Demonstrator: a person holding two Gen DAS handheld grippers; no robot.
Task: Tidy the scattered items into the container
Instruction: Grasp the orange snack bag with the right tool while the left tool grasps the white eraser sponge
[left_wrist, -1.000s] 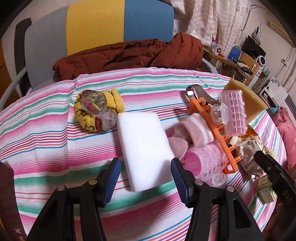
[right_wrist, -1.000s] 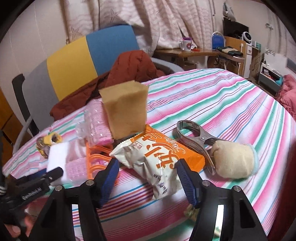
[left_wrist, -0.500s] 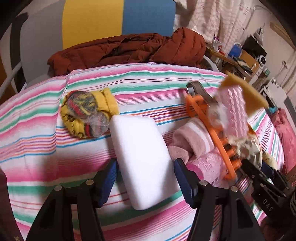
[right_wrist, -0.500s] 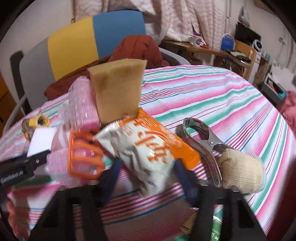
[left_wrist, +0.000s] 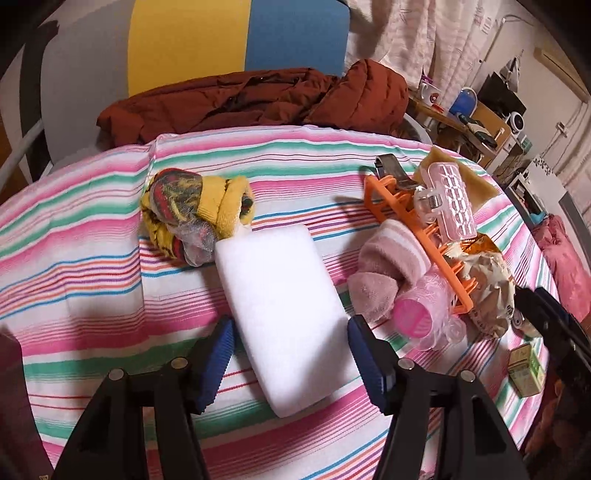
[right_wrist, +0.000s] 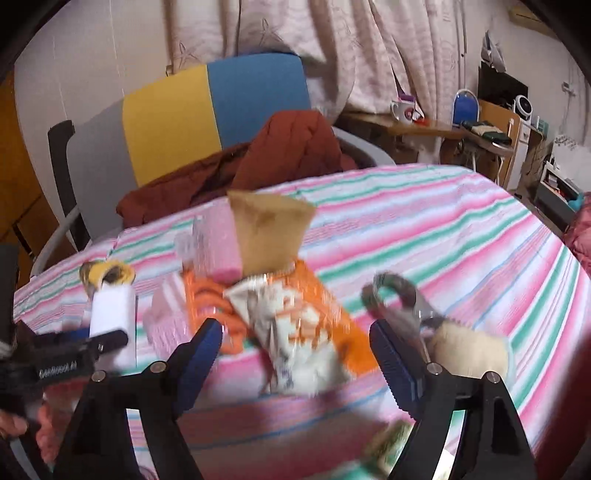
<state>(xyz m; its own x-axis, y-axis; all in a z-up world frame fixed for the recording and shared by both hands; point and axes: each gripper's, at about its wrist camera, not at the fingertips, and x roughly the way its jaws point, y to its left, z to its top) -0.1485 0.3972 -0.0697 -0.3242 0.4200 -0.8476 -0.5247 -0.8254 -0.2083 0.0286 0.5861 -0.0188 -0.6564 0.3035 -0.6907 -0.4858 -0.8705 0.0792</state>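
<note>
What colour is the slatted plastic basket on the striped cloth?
Orange. The slatted plastic basket shows best in the left wrist view.

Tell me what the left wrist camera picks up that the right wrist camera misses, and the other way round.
Only the left wrist view shows the rolled pink sock and the pink hair roller beside the orange basket. Only the right wrist view shows the cream sock next to the metal clamp, most of which the left view hides. Both share the white sponge, the snack bag, the brown sponge and the yellow sock bundle.
</note>
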